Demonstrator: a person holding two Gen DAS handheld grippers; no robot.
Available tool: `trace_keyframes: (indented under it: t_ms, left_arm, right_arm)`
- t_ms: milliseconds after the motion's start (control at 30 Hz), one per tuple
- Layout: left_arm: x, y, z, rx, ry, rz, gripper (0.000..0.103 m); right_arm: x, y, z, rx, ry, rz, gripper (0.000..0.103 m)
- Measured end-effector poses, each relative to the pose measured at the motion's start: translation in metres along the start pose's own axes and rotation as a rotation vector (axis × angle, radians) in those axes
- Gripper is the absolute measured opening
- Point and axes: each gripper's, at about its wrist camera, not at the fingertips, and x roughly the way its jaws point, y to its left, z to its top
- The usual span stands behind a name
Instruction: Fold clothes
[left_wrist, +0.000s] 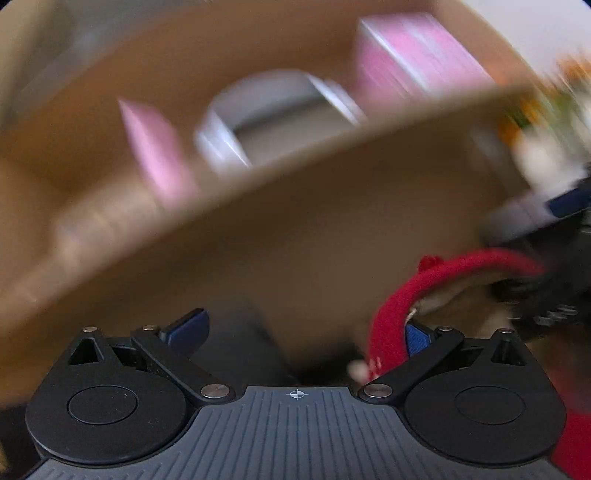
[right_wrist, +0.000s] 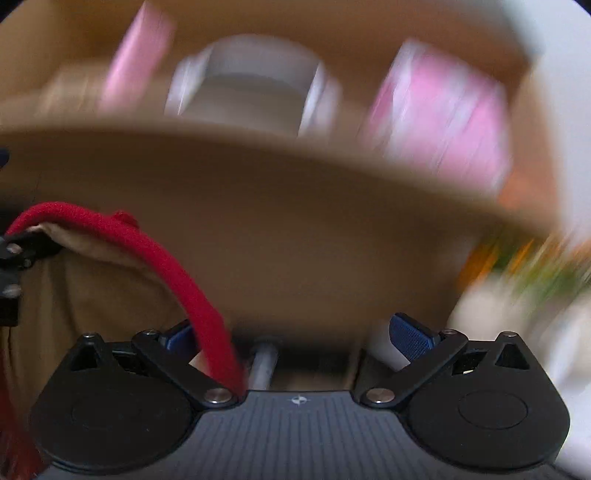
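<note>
Both views are blurred by motion. A red garment edge (left_wrist: 399, 295) with a tan inner side hangs over the right finger of my left gripper (left_wrist: 303, 332), whose jaws stand wide apart. In the right wrist view the same red edge (right_wrist: 177, 269) drapes over the left finger of my right gripper (right_wrist: 295, 332), also with jaws wide apart. The red band stretches from each gripper toward the other one, seen dark at the frame edge. Neither pair of pads is closed on the cloth.
A brown cardboard box (left_wrist: 295, 229) fills the view close ahead, also in the right wrist view (right_wrist: 280, 206). Behind it are pink panels (left_wrist: 417, 55), a white and grey rounded object (left_wrist: 273, 110), and orange and green things (right_wrist: 524, 262) at the right.
</note>
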Motion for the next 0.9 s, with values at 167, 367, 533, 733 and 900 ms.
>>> trace_keyframes:
  t_ms: [167,367,533,733,900]
  left_arm:
    - [-0.01,-0.041,-0.121,-0.111,0.307,-0.279,0.103]
    - [-0.048,-0.062,-0.228,-0.556,0.494,-0.551,0.103]
    - [-0.039,-0.073,-0.274,-0.588,0.581,-0.51,0.103]
    - [0.003,-0.048,-0.268,-0.517,0.489,-0.337,0.103]
    - [-0.038,-0.01,-0.247,-0.464,0.434,-0.247,0.103]
  right_arm:
    - [0.003,0.012,-0.119,0.002,0.254,0.153,0.103]
    - [-0.062,0.03,-0.246,0.175,0.353,0.354,0.103]
    - [-0.062,0.038,-0.314,0.422,0.494,0.358,0.103]
    - [0.002,0.072,-0.294,0.466,0.442,0.276,0.103]
    - [0.027,0.075,-0.264,0.424,0.385,0.323,0.103]
